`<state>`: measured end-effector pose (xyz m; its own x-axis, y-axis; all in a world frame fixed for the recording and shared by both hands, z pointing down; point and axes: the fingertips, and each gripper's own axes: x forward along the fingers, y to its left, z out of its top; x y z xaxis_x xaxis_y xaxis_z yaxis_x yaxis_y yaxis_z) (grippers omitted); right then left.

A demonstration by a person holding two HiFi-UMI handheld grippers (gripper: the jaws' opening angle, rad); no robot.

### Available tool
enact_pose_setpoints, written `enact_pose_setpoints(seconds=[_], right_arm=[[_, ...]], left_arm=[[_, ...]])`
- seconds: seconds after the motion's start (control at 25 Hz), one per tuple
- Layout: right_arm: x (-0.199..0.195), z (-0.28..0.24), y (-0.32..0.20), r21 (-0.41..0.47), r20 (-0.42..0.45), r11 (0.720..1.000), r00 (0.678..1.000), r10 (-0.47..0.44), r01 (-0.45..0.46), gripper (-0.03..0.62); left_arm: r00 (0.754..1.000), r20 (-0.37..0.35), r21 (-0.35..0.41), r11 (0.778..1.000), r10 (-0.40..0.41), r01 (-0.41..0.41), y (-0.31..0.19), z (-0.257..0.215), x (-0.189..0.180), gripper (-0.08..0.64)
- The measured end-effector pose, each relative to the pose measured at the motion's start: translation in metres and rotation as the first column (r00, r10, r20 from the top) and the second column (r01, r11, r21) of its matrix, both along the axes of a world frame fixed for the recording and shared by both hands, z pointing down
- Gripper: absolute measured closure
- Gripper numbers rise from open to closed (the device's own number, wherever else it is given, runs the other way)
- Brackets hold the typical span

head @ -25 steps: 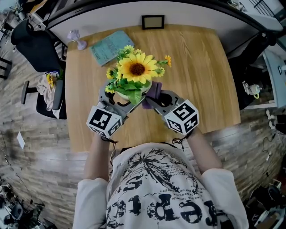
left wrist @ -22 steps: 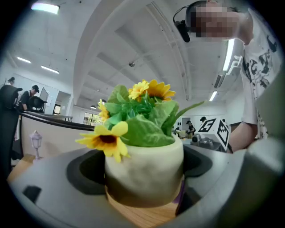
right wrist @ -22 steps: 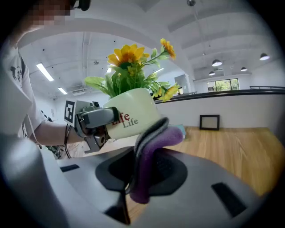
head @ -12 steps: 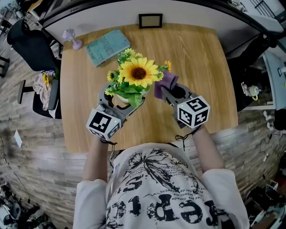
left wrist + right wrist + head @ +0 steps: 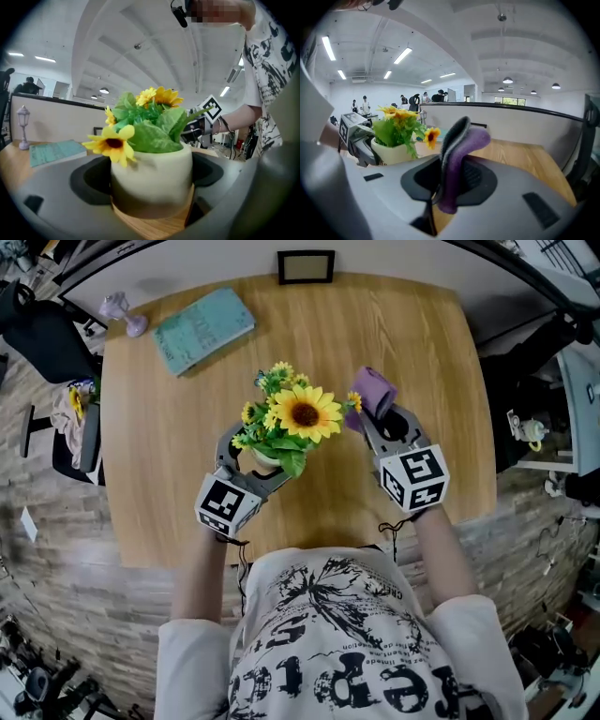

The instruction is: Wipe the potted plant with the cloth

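while no wiping contact shows yet, head view: left gripper [image 5: 254, 457] spread wide around the potted plant [image 5: 302, 414], pot between its fingers; right gripper [image 5: 375, 421] near the blooms, apart from them. left gripper view: pot fills the gap, jaws against its wall. right gripper view: fingers narrow, pinching the cloth [image 5: 457, 159]; plant off to their left. judgement: pot and cloth secured, the wipe itself remains.

I can't truly read anything here. My shirt [image 5: 342, 652] bears big black letters, upside down and creased, with no word clear. The print on the book [image 5: 203, 330] is too small. The two cubes [image 5: 228, 504] [image 5: 417, 478] show only square markers.
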<state>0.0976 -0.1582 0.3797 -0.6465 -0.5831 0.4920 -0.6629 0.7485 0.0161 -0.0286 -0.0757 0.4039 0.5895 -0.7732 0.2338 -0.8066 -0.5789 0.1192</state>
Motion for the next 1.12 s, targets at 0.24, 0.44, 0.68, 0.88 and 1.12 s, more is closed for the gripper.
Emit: enact_pose_setpoints(seconds=[0.24,0.44,0.68,0.88,1.12], right_arm=[[0.007,0.031,-0.02,-0.039,-0.043,0.999,0.999,0.017,-0.019,0.514],[0.012,0.045,-0.025,-0.068,-0.059,0.997,0.998,0.023,-0.027,0.514],[0.012,0.049,-0.028,-0.084,-0.057,0.996,0.998,0.01,-0.015,0.514],[0.007,0.048,-0.024,-0.083,-0.053,0.996,0.999,0.008,-0.012,0.514],[0.004,0.043,-0.025,-0.082,-0.046,0.996,0.998,0.031,-0.034,0.514]], left_arm=[[1.0,0.007,-0.099,0.995,0.021,-0.02,-0.012,0.067,0.009,0.055],[0.999,0.018,-0.144,0.989,0.047,-0.044,-0.017,0.097,0.014,0.054],[0.997,0.003,-0.151,0.986,0.075,-0.074,-0.022,0.1,0.016,0.054],[0.996,-0.009,-0.14,0.986,0.085,-0.085,-0.023,0.1,0.013,0.051],[0.994,0.037,-0.178,0.979,0.104,-0.096,-0.024,0.106,0.01,0.044]])
